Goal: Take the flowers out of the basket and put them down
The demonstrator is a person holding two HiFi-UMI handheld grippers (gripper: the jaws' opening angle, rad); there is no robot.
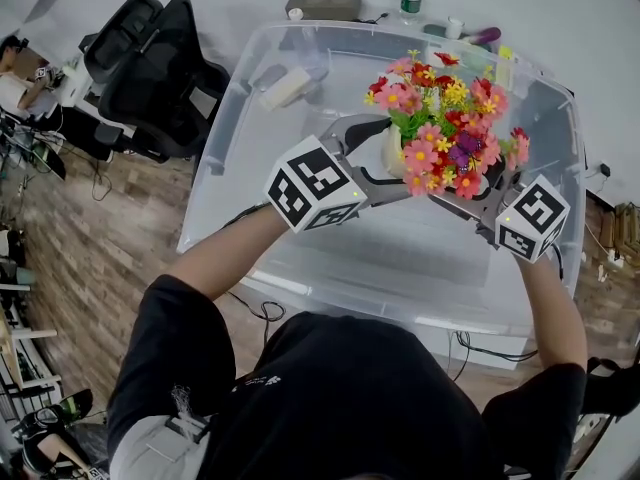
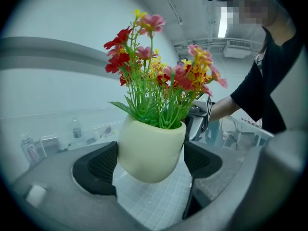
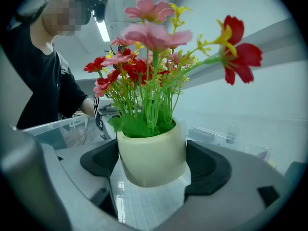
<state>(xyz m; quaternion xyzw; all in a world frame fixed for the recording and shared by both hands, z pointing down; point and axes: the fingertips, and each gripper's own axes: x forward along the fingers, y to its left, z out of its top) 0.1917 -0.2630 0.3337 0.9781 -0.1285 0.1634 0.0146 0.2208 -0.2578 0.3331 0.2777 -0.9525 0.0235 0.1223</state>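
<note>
**Head view:** my left tool [image 1: 383, 158] and right tool [image 1: 478, 196] meet from opposite sides on the cream pot [image 1: 391, 154] that carries the flowers [image 1: 445, 118] — red, pink and yellow blooms on green stems.

**Left gripper view:** both jaws press the pot's flanks, closed only as far as its width allows.

**Right gripper view:** the same grasp, with the jaws tight against the pot and the stems upright.

The pot hangs over the interior of the clear basket [image 1: 225, 118], its rounded base apart from the white gridded floor [image 2: 159, 201] below. A black office chair [image 1: 150, 63] stands near the basket's left wall.
</note>
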